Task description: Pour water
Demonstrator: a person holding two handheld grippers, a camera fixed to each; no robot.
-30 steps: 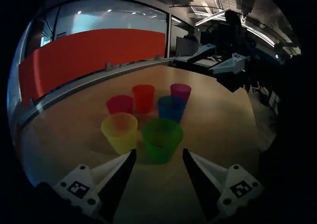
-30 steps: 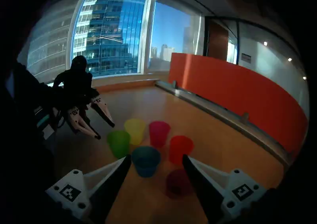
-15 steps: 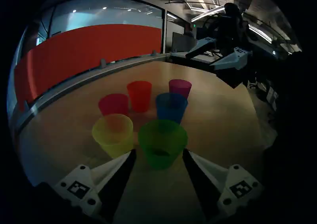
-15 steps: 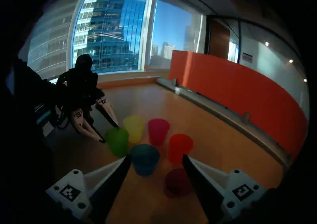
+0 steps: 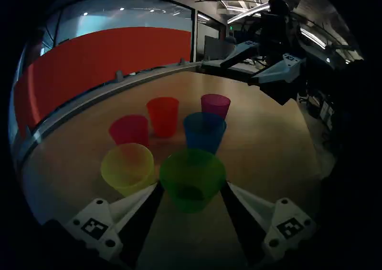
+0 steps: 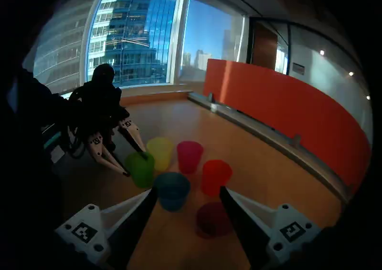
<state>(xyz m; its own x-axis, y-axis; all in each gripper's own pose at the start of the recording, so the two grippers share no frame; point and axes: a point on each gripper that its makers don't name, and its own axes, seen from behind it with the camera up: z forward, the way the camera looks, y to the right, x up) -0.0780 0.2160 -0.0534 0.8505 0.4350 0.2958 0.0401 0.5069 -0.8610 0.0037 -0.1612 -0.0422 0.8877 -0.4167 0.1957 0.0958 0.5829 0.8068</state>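
Six plastic cups stand upright in a tight cluster on a wooden table [image 5: 272, 141].

Left gripper view:
- The green cup [image 5: 192, 179] is nearest, sitting between the spread fingers of the left gripper [image 5: 191, 190].
- The jaws are wide, one tip at each flank of the cup. I cannot tell whether they touch it.
- The yellow cup [image 5: 127, 167] is just beside the green one on its left.
- Behind these are the pink cup [image 5: 129, 130], red cup [image 5: 163, 116], blue cup [image 5: 204, 131] and purple cup [image 5: 215, 106].
- I cannot tell what the cups contain.
- Past the cluster the right gripper [image 5: 238, 74] hangs above the table's far side, fingers apart and holding nothing.

Right gripper view:
- The right gripper's [image 6: 187, 193] own fingers are open. The blue cup [image 6: 171, 190] and purple cup [image 6: 211, 218] lie nearest them, neither one gripped.
- This view gives the side-on look. The left gripper [image 6: 135, 164] slants down with the green cup [image 6: 140, 170] between its tips. A person [image 6: 98, 103] in dark silhouette holds it.

Surroundings:
- An orange panel [image 6: 286, 108] runs along the table edge.
- A window [image 6: 133, 41] gives onto tall buildings.
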